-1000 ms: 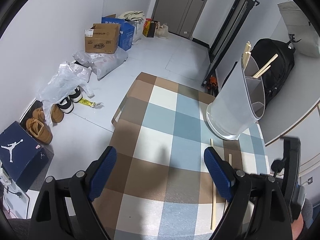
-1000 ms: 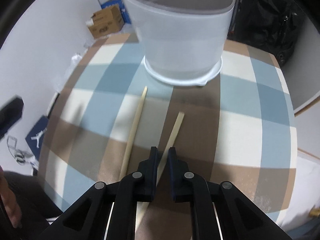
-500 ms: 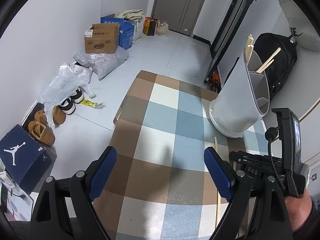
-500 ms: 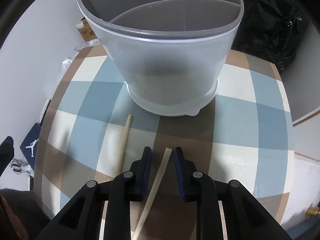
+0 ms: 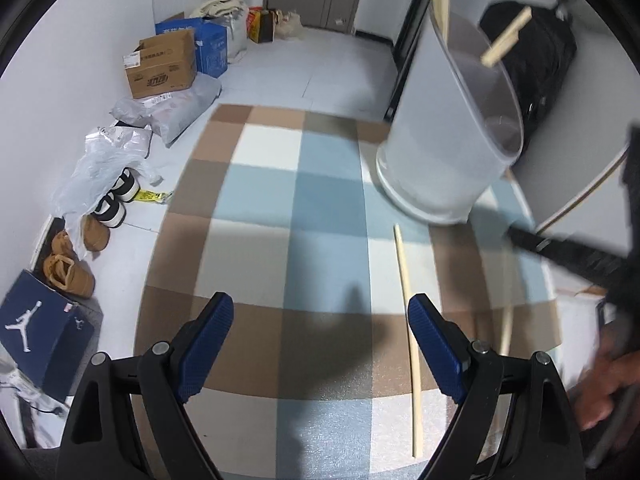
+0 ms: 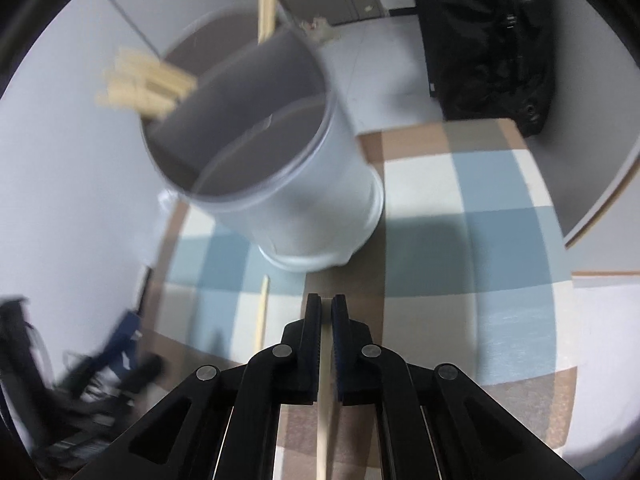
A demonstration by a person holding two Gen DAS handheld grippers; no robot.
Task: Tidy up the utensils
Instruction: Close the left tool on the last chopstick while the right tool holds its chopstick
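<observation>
Right tongs (image 6: 326,312) are clamped on a wooden chopstick (image 6: 325,392), the jaws having just closed onto it; its shaft runs back between the black arms. Left tongs (image 5: 320,320) stand wide apart with nothing between them, above the checked tabletop (image 5: 256,240). A second chopstick (image 5: 408,316) lies flat just beside the left tongs' right pad. Beyond stands the grey utensil holder (image 6: 296,200), with more chopsticks (image 6: 148,88) leaning in its far compartment.

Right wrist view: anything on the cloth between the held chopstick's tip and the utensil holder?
Nothing: only bare checked tablecloth lies between the held chopstick and the utensil holder. The second chopstick lies off to the side, seen in the right wrist view.
</observation>
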